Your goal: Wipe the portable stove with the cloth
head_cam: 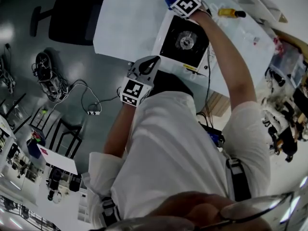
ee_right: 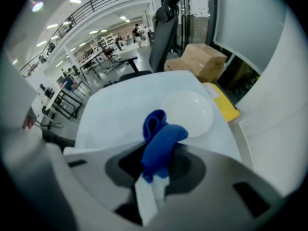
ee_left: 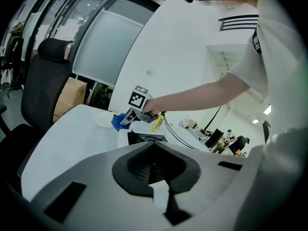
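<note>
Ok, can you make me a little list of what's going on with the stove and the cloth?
right gripper: shut on the blue cloth
left gripper: shut, holding nothing, on the stove's near side
portable stove: sits on the white table, black top, round burner in the middle
cloth's place: by the stove's far corner, close to a white round dish

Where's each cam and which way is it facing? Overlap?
Head view: above the person, facing steeply down on the portable stove and white table; shows shirt, left arm, right arm, left gripper, right gripper.
Left gripper view: on the left gripper, facing the right gripper holding the blue cloth; shows its shut, empty jaws, right arm.
Right gripper view: on the right gripper, facing a white dish; shows jaws shut on the cloth.
Shared: head and left gripper views both show stove and cloth.
</note>
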Available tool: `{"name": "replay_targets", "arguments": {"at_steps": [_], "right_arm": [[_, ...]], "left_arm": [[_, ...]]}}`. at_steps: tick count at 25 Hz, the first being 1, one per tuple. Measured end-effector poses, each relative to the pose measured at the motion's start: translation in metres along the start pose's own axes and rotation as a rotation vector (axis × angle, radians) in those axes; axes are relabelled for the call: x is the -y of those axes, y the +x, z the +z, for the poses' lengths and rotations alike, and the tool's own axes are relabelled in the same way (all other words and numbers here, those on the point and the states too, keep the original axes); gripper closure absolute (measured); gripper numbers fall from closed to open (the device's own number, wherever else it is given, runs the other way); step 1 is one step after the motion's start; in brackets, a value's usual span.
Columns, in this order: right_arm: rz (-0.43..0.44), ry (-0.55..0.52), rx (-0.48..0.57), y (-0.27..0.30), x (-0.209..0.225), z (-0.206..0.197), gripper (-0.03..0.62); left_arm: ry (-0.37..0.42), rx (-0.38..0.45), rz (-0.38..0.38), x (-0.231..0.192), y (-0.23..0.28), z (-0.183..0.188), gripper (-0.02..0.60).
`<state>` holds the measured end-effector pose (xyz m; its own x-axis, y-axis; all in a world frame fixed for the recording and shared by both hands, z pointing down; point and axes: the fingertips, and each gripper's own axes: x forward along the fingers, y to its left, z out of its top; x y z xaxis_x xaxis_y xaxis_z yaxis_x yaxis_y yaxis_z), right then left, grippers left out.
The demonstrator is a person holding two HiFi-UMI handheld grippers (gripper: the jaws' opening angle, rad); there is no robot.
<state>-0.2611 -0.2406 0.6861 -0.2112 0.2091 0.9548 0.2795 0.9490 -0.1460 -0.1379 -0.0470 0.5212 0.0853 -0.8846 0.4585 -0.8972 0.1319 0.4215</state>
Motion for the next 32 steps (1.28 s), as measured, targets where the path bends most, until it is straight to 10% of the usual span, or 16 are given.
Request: {"name": "replay_targets", "arguments": {"at_steps": [5,32], "right_arm": [[0.120,0.050,0.019,-0.001,-0.013,-0.009,0.484],[0.068,0.174,0.063,-0.027,0.026,-0.105,0.490]], "left_arm": [[0.011,-0.032,-0.014,0.012,0.007,-0.005,0.548],[0.091,-0.088,-0.118,0.055,0.042,0.002,0.548]]}}
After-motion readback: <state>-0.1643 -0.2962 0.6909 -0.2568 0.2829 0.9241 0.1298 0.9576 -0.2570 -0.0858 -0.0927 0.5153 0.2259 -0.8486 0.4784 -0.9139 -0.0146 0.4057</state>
